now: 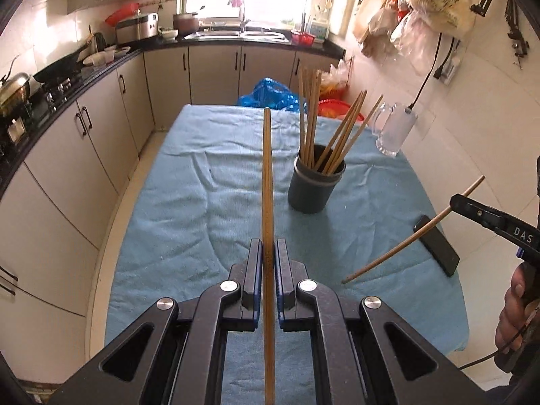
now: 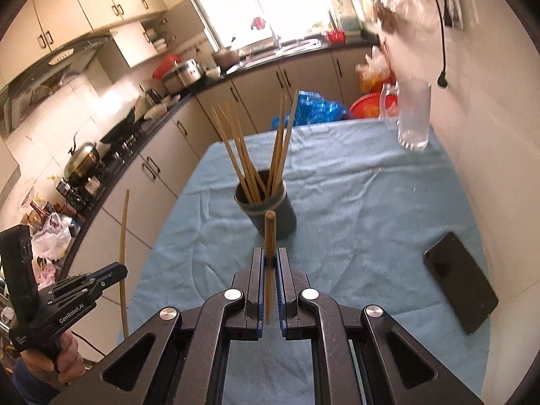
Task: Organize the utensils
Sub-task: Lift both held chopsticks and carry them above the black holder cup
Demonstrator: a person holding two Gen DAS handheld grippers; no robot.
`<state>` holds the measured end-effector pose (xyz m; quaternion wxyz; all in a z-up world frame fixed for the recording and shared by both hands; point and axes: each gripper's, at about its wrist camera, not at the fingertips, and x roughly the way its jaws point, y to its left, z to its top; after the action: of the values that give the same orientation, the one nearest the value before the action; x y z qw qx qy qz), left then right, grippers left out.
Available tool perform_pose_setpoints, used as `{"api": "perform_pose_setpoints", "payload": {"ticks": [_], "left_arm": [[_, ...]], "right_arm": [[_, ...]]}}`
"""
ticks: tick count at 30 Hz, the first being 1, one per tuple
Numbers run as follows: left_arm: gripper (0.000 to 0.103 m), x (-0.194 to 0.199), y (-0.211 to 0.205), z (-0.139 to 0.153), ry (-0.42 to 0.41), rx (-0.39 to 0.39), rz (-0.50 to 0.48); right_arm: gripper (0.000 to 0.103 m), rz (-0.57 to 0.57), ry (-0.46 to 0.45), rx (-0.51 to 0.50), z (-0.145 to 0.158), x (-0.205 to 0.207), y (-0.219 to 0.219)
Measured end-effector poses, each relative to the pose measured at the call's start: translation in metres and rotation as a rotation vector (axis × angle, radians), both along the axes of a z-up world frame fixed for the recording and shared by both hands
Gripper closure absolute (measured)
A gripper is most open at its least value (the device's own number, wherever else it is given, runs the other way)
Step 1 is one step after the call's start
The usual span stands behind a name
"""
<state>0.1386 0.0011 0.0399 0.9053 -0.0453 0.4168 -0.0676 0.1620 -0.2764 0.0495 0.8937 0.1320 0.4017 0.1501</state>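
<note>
Left wrist: left gripper (image 1: 269, 253) clamps chopstick (image 1: 267, 175); right gripper (image 2: 270, 263) likewise.

Both claws are black with blue pads (image 1: 258, 283) and round silver screws (image 2: 234, 293). White letters (image 1: 523, 231) mark one side.

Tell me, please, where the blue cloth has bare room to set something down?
The blue cloth is bare along its cabinet side, left of the cup, and in front of it. The wall side is crowded: the mug at the far corner, the phone nearer.
</note>
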Motion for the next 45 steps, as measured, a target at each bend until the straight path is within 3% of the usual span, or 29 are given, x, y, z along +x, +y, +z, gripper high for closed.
{"api": "perform_pose_setpoints", "payload": {"ticks": [13, 23, 35, 41, 45], "left_arm": [[0.096, -0.008, 0.01, 0.043, -0.149, -0.071, 0.018], [0.096, 0.005, -0.002, 0.053, -0.192, -0.053, 0.009], [0.096, 0.086, -0.021, 0.097, -0.333, -0.105, 0.024], [0.096, 0.142, -0.036, 0.085, -0.338, -0.112, 0.075], [0.096, 0.177, -0.046, 0.064, -0.292, -0.117, 0.128]], "right_arm": [[0.096, -0.021, -0.056, 0.016, 0.026, -0.015, -0.015], [0.096, -0.024, -0.056, 0.017, 0.027, -0.014, -0.026], [0.096, 0.014, -0.148, 0.029, 0.076, 0.021, -0.03], [0.096, 0.027, -0.159, 0.032, 0.087, 0.049, -0.035], [0.096, 0.059, -0.156, 0.045, 0.09, 0.072, -0.039]]}}
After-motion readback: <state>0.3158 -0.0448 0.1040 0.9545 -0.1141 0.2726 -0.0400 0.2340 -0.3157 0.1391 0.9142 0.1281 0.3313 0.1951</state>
